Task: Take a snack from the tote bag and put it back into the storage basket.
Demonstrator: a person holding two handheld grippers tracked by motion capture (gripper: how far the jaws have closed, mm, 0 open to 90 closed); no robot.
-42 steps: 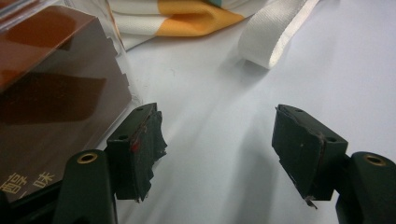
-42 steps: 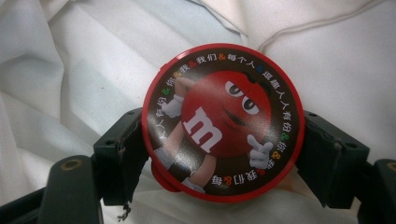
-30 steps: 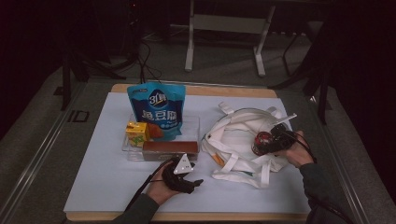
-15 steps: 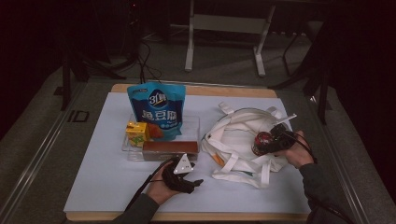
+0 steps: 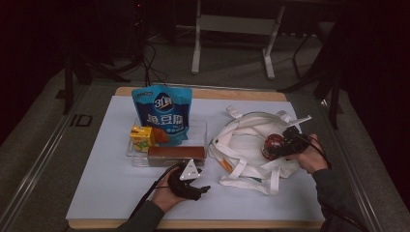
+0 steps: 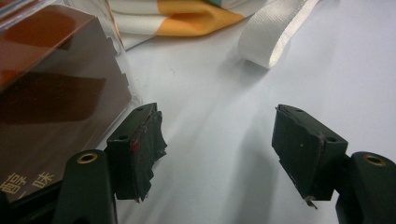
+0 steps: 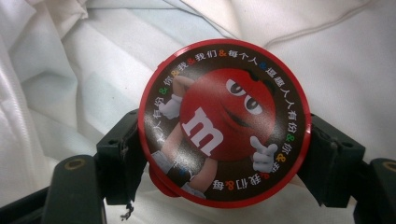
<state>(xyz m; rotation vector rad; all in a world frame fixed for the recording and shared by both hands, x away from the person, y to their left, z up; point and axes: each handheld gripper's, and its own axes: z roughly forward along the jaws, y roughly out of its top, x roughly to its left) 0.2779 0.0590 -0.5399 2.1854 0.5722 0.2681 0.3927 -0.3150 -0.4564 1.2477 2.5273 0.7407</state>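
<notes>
A dim room with a grey floor is seen around a counter point(image 5: 106, 193) covered by a pale sheet; a white frame stands beyond its far edge. The clear tray point(image 5: 203, 126) is taken as the landmark.

Nearest the person, just in front of the tray, the left tongs point(image 5: 189, 182) are rested on the counter. In the left gripper view their jaws are seen spread wide with nothing between them, the brown box point(image 6: 51, 93) close at one side and a white strap point(image 6: 275, 35) ahead.

To the right of the tray, the right tongs point(image 7: 224, 144) are clamped on a round red candy tin point(image 7: 223, 122), held over the white tote bag point(image 5: 241, 145). In the right gripper view the jaws are pressed against opposite sides of the tin's rim, white cloth lying behind it.

The tin is judged stiff, light and smooth-walled, so slipping is likely unless it is taken across its full width, as is done here. The bag is judged soft and limp; its straps or mouth edge would be the places to take hold.

Counted: one tin, one bag, one tray. In the tray, one brown box at the front, one small yellow carton point(image 5: 141, 137) behind it, and one tall blue pouch point(image 5: 162, 112) at the far side. Two tongs are counted.
</notes>
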